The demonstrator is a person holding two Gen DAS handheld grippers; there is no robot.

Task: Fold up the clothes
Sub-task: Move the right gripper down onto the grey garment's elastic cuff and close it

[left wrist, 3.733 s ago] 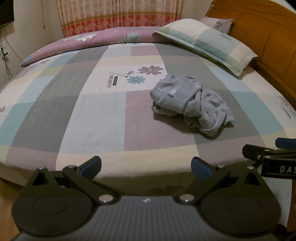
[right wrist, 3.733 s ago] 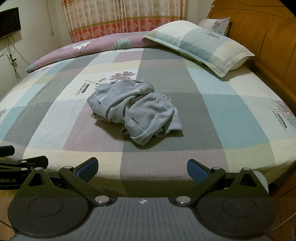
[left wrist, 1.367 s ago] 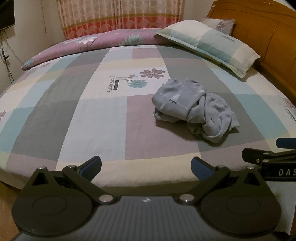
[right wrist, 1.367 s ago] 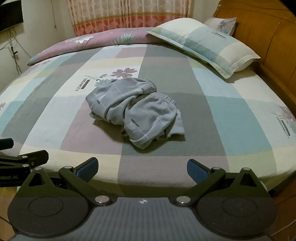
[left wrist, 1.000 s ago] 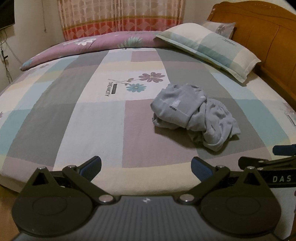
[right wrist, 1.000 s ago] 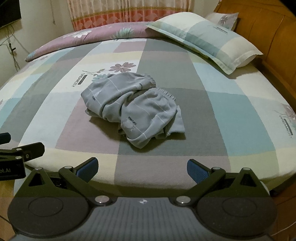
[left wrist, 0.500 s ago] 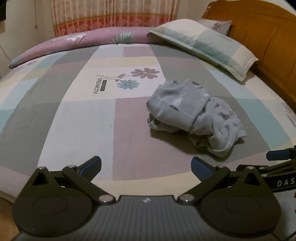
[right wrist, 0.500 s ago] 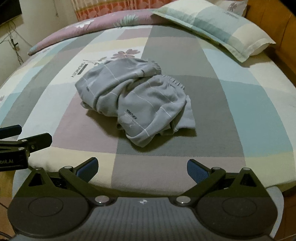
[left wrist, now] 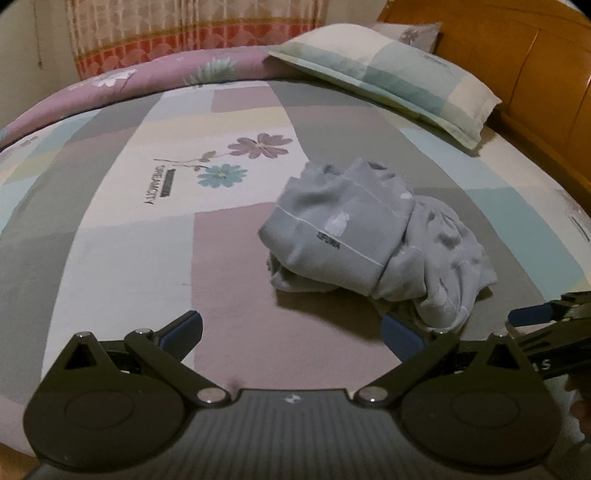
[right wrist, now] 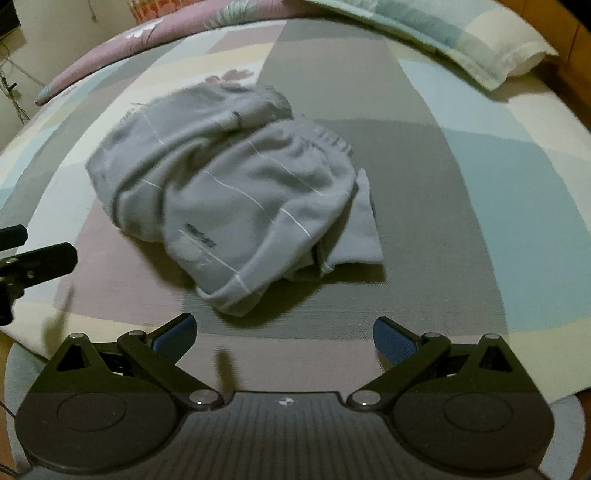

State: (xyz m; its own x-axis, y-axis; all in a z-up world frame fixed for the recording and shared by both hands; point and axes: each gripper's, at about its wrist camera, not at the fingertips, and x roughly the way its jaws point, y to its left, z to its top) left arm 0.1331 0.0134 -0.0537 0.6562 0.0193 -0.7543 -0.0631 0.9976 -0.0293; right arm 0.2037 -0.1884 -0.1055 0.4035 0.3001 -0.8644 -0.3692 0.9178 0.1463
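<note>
A crumpled grey garment (left wrist: 373, 236) with thin white lines lies bunched on the patchwork bed sheet (left wrist: 122, 251). My left gripper (left wrist: 293, 332) is open just short of the garment's near left edge, nothing between its blue pads. In the right wrist view the same grey garment (right wrist: 236, 188) fills the middle, slightly blurred. My right gripper (right wrist: 282, 338) is open just below its near hem, not touching. The right gripper's fingers (left wrist: 535, 315) show at the right edge of the left wrist view.
A checked pillow (left wrist: 384, 70) lies at the back right against the wooden headboard (left wrist: 517, 62). A purple flowered quilt (left wrist: 122, 85) is rolled along the far side under the curtain (left wrist: 184, 33). The bed's near edge runs under both grippers.
Both grippers have moved forward and lower toward the garment, which now looks much larger, most of all in the right wrist view. The garment itself has not moved. Both stay open.
</note>
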